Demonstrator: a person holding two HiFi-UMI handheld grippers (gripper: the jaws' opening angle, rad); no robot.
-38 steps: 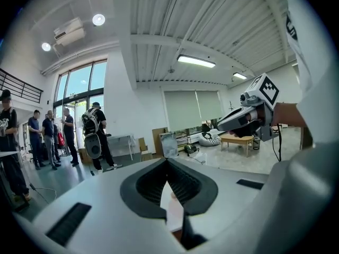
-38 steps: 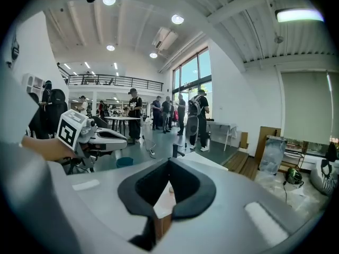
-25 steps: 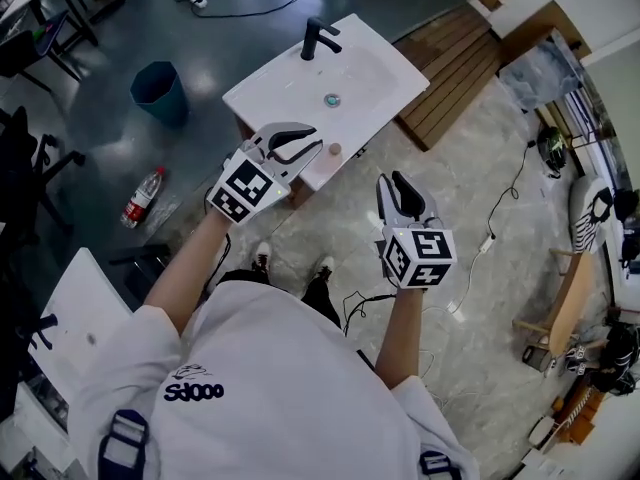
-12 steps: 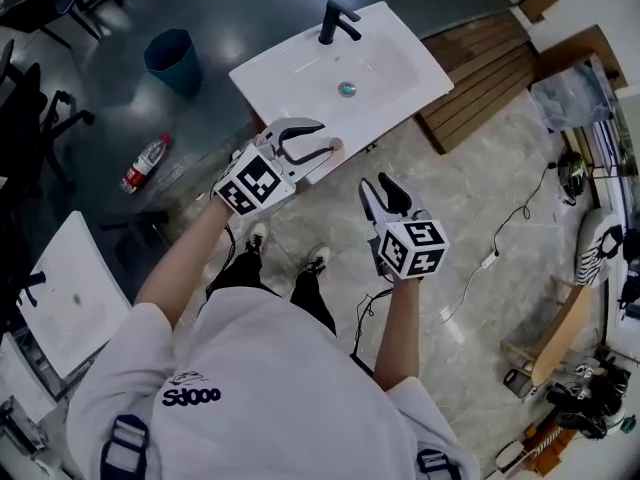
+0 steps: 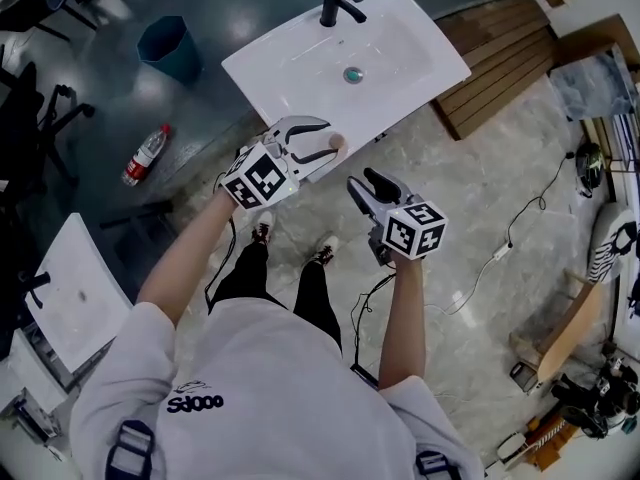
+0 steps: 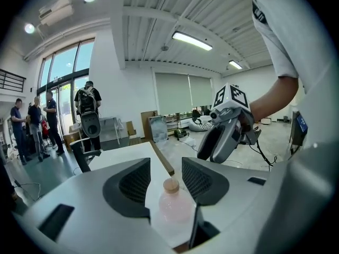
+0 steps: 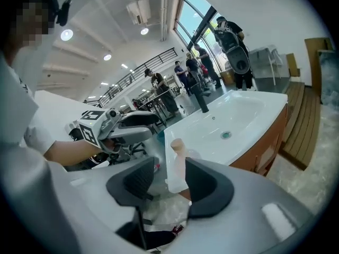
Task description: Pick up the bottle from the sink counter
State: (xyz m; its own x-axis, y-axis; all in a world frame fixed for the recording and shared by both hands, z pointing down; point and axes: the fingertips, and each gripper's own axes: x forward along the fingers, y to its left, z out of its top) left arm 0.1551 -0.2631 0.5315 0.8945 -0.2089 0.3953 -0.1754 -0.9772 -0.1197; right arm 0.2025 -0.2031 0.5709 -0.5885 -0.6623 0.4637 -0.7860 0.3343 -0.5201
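Note:
A small pale pink bottle (image 5: 338, 146) with a tan cap stands at the near corner of the white sink counter (image 5: 300, 63). My left gripper (image 5: 325, 138) reaches it from the left, jaws opening. The bottle (image 6: 170, 208) sits between the jaws' tips, and the pads do not press on it. My right gripper (image 5: 362, 179) hangs over the floor just below the counter's corner, its jaws opening with nothing between them. In the right gripper view the bottle (image 7: 177, 163) shows farther off, past that gripper (image 7: 168, 176).
A black faucet (image 5: 338, 3) and drain (image 5: 352, 74) lie farther back on the counter. A blue bin (image 5: 165, 46) and a red-labelled bottle (image 5: 145, 155) are on the dark floor at left. Wooden boards (image 5: 505, 63) lie right, a white slab (image 5: 70, 298) left.
Both grippers' jaws have spread wider. The left gripper has come up to the counter's corner, so the bottle now sits between its tips. The right gripper drifted slightly left.

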